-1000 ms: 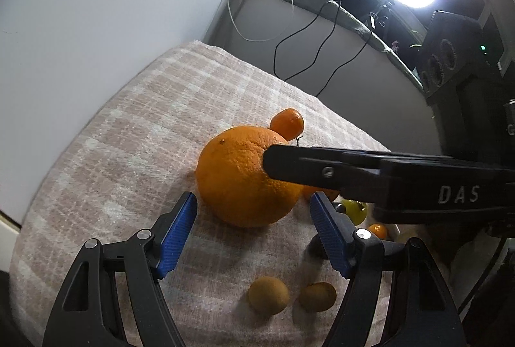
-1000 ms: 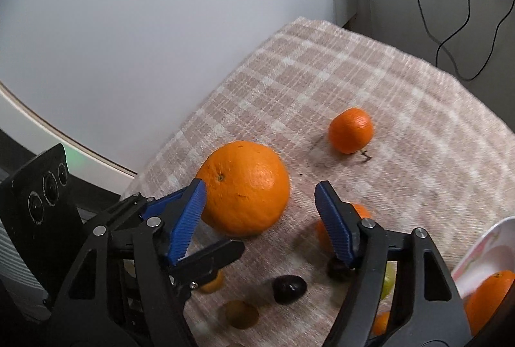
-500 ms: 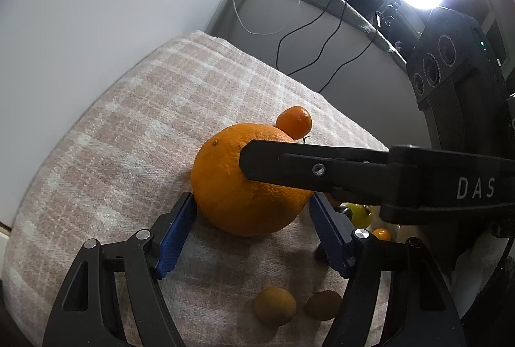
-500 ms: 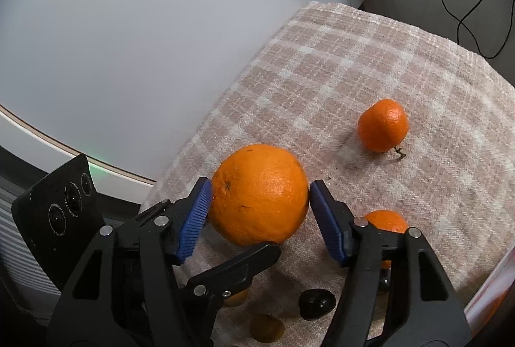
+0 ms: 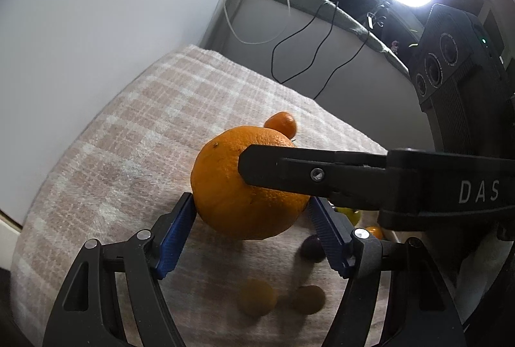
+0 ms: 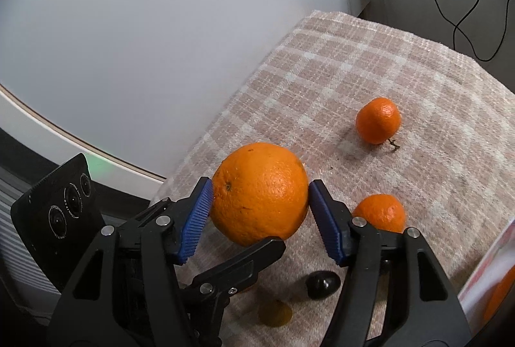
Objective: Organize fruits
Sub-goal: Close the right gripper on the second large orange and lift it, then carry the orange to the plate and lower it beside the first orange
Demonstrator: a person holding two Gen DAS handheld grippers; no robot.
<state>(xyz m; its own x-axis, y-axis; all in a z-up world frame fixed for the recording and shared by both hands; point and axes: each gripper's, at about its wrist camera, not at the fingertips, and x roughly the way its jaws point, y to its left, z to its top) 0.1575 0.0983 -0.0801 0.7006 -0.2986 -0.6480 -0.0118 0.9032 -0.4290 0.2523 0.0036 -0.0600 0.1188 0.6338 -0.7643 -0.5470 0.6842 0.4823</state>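
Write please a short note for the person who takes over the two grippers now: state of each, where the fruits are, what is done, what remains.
Left gripper: fingers on both sides of the big round orange.
Right gripper: also around it, fingers touching.
Two small mandarins, a dark plum and small brownish fruits lie loose on the checked cloth. One orange fruit already sits in the tray.
Left: place the orange, then sort the rest.

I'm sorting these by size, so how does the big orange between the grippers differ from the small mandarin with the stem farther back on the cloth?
The big orange is far larger than the small mandarin. The big orange sits between the blue pads of the right gripper and the left gripper; the small mandarin lies free, apart from both. The small mandarin trails a thin stem; the big orange shows only a dark navel spot. Both are round, orange and on the checked cloth.
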